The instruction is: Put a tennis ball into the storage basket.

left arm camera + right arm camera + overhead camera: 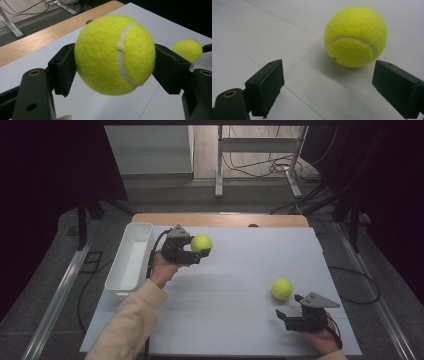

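Two yellow tennis balls are showing, one [201,243] at the left, one [282,289] at the right, and one white bin [131,257] is sitting beside them.

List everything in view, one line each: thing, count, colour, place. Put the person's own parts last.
held tennis ball: 1, yellow-green, clamped between the left gripper's jaws, off the table
loose tennis ball: 1, yellow-green, resting on the table's right part, just ahead of the right gripper's open jaws
bin: 1, white, oblong, at the table's left edge
table: 1, white top with a wooden strip along the far edge
metal stand: 1, grey, on the floor beyond the table, with cables around it
left gripper: 1, black, shut on the held tennis ball, beside the bin
right gripper: 1, black, open, near the table's near right corner
sleeve: 1, cream, on the left forearm
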Demonstrator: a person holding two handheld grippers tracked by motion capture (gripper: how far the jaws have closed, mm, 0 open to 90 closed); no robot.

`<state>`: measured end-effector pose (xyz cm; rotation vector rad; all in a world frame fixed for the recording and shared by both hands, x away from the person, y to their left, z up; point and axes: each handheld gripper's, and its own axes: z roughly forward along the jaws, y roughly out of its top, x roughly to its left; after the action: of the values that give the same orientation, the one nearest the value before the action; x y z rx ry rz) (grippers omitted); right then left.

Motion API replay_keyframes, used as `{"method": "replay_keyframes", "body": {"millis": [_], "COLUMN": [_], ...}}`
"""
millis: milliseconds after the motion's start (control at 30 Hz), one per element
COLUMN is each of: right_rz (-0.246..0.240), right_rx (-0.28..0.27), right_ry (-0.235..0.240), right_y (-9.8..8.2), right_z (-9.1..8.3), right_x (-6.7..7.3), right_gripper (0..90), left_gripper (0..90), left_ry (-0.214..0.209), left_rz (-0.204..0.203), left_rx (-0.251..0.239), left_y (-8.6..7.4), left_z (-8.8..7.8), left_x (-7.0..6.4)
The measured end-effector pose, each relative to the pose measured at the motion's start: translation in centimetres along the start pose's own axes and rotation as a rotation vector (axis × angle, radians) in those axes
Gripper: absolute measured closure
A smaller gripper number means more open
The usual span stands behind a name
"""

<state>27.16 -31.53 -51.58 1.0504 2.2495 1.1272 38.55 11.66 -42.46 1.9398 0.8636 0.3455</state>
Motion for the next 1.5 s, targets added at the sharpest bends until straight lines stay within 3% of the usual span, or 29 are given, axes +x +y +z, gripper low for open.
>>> {"method": "replay_keyframes", "body": {"millis": [600, 1500], "right_rz": [-0.001, -0.002], "right_rx": [0.001, 0.005], "right_ry": [0.0, -0.002], "right_y": [0.0, 0.0], "right_z": [0.0, 0.0], "right_x": [0.0, 0.0], "right_gripper": [10.9, 10.9], "left_gripper": [26.3, 26.2], "left_ry": [0.044, 0.139], "left_rz": [-0.017, -0.075], "left_rx": [-0.016, -0.036], "left_y": [0.4, 0.4], "left_z": [-1.4, -3.5], "left_x": [1.5, 4.7]}}
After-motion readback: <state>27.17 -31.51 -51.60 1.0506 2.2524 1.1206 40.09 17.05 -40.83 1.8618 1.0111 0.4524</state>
